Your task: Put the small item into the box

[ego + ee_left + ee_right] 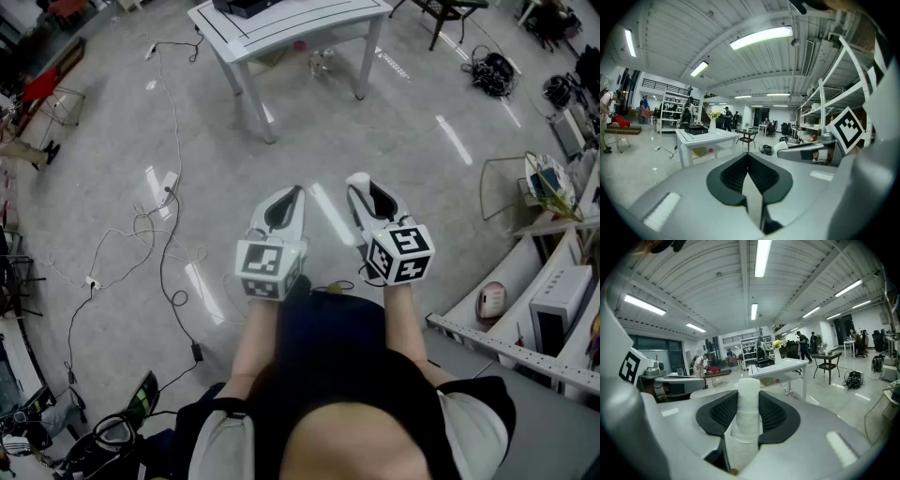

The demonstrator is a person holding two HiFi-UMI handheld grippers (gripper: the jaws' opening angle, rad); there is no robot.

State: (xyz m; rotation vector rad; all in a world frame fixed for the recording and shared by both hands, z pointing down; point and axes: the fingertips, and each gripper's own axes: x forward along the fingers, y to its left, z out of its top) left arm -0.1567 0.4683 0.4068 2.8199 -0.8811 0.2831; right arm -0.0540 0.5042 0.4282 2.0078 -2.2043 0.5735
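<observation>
1. left gripper (292, 193): held out over the floor, just beside its partner and at about the same height. its two dark pads meet at the tip and nothing lies between them.
2. right gripper (361, 180): held to the right of the left one, with its jaws clamped on the small item.
3. small item, a white roll (748, 408) with a textured surface: it stands upright between the right gripper's pads, pinched from both sides, and its top rises past the jaw tips.
4. white table (281, 33): it stands well ahead of both grippers, across the floor.
5. black box (248, 7): it sits on the tabletop, toward the left part as seen from above. it is well apart from the roll, and from here i cannot make out whether it is open.
6. floor (112, 141): pale and glossy, with cables (159, 225) trailing over it to the person's left.
7. shelving (525, 328): pale racks at the person's right, holding assorted goods too small to name.
</observation>
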